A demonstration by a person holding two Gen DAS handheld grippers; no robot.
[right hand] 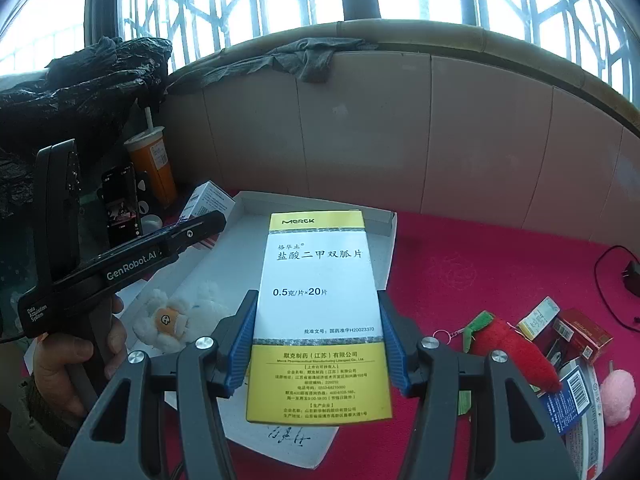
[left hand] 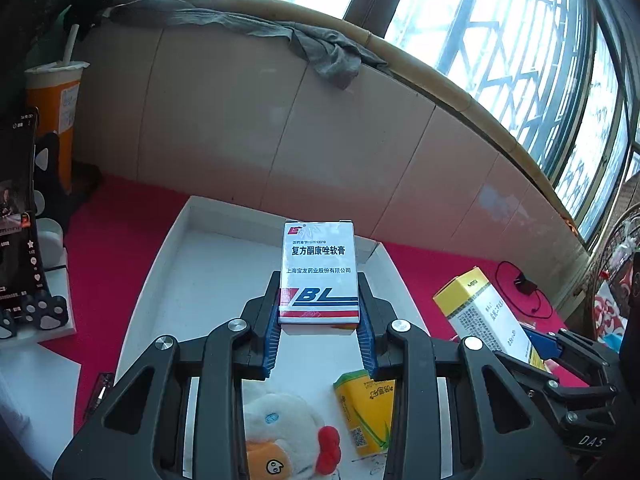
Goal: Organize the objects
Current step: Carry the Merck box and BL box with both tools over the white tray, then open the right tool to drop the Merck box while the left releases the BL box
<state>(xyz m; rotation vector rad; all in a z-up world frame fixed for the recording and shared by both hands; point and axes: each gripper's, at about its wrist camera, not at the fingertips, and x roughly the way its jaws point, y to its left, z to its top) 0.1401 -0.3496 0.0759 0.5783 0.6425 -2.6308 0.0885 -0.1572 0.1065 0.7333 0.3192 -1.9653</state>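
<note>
My left gripper (left hand: 319, 292) is shut on a white medicine box with a blue "BL" logo (left hand: 319, 264), held upright above a white tray (left hand: 180, 264). In the tray lie a white plush toy (left hand: 280, 424) and a yellow-green carton (left hand: 366, 412). My right gripper (right hand: 318, 300) is shut on a long yellow-and-white Merck box (right hand: 318, 264), over the tray's right edge (right hand: 390, 236). In the right wrist view a hand holds the left gripper (right hand: 208, 224) over the tray's left side, near the plush toy (right hand: 176, 316).
A red cloth (right hand: 460, 272) covers the table, backed by a tiled wall. An orange drink cup (left hand: 56, 108) and a phone on a stand (left hand: 16, 220) stand left. At right lie a strawberry plush (right hand: 512, 352), small boxes (right hand: 580, 336), a pink pompom (right hand: 618, 396) and a black cable (right hand: 600, 280).
</note>
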